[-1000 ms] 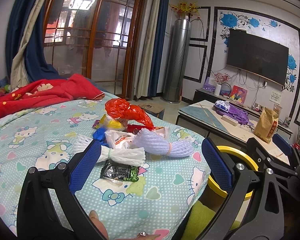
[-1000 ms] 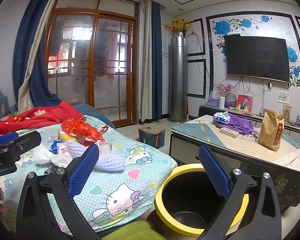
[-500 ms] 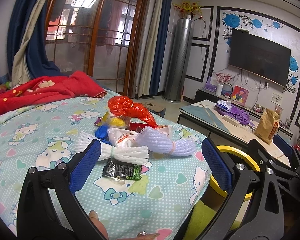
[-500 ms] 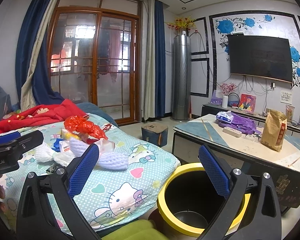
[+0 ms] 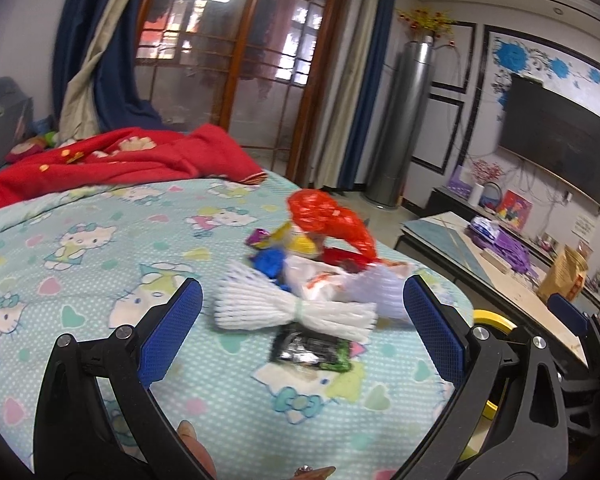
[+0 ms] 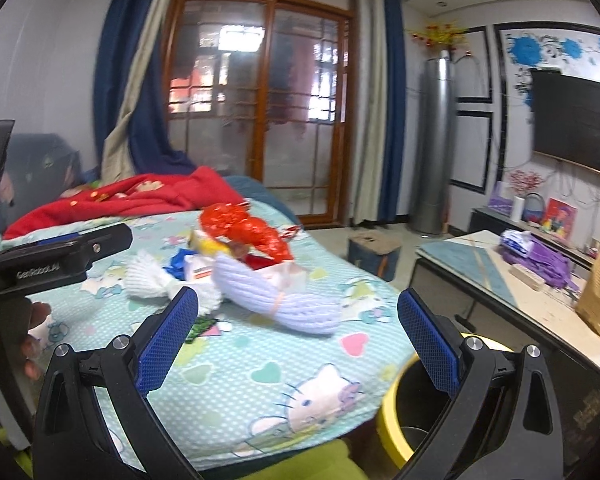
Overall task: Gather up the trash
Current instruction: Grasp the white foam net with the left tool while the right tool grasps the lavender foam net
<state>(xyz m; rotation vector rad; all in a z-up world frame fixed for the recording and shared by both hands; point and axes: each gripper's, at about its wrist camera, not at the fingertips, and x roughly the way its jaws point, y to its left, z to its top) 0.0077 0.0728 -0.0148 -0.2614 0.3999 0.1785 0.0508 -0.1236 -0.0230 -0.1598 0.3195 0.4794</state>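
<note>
Between the wide-spread jaws of the left gripper (image 5: 300, 316) sits the whole heap of rubbish, and nothing is gripped! Both blue pads are empty, and the right gripper (image 6: 296, 332) is just as wide and just as empty. By my reading the job has barely begun: every piece in view lies on the mint cartoon-cat bedsheet (image 5: 100, 264), and the round yellow-rimmed black bin (image 6: 396, 404), low beside the right gripper's right jaw, shows only dark interior, though not all of its bottom is in view.

Look at the pile. Dead centre between the left jaws lies a white foam fruit net cinched at its middle (image 5: 296, 312), splayed like a bow. Just nearer the camera, touching its lower edge, is a flat black-and-green foil snack wrapper (image 5: 308, 350). Beyond the white net sit a crumpled white plastic bag with orange print (image 5: 316, 280), a scrunched blue wrapper (image 5: 270, 260), a yellow packet (image 5: 300, 245) and a puffy crinkled red plastic bag (image 5: 328, 220) on top. Toward the right jaw a pale lilac foam net (image 6: 284, 304) stretches out, banded partway along.

All of it looks light, soft and crushable. The edges are smeared with motion blur, so fine print is unreadable. Everything remains to be lifted and dropped in the bin.
</note>
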